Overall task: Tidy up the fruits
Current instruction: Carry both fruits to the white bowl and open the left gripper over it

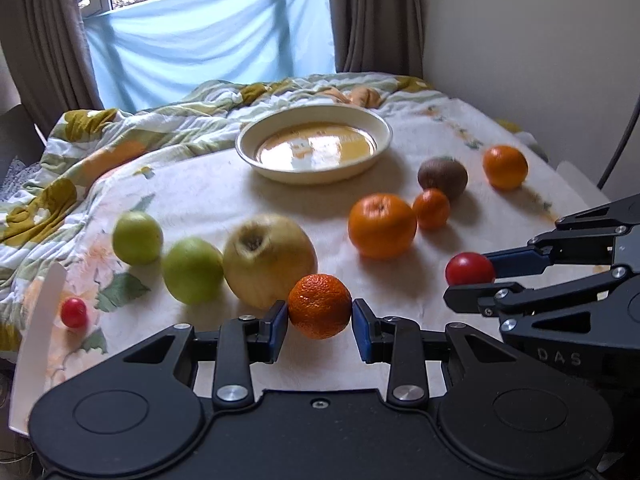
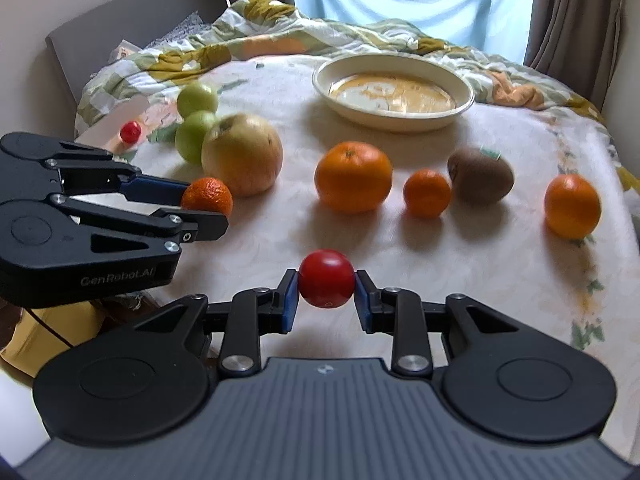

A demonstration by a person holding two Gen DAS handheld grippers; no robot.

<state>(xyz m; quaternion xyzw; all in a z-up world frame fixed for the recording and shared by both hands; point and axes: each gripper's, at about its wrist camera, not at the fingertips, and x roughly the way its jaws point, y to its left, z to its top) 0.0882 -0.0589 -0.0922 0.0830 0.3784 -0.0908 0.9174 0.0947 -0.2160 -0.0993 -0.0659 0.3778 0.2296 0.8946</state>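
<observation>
My left gripper [image 1: 320, 314] is shut on a small rough mandarin [image 1: 320, 311], held just above the cloth; it also shows in the right wrist view [image 2: 207, 197]. My right gripper [image 2: 326, 280] is shut on a red cherry tomato [image 2: 326, 278], seen in the left wrist view too [image 1: 470, 269]. A cream bowl [image 1: 244, 148] stands at the back centre and holds no fruit. On the cloth lie a yellow apple [image 1: 268, 258], two green apples [image 1: 193, 270] [image 1: 137, 237], a large orange [image 1: 382, 226], a small mandarin [image 1: 431, 208], a kiwi [image 1: 443, 177], another orange [image 1: 505, 166] and a second tomato [image 1: 73, 312].
A floral blanket [image 1: 120, 136] covers the table and bunches up at the back and left. A white card [image 1: 38, 320] stands at the left edge by the second tomato. Curtains and a wall close off the back and right.
</observation>
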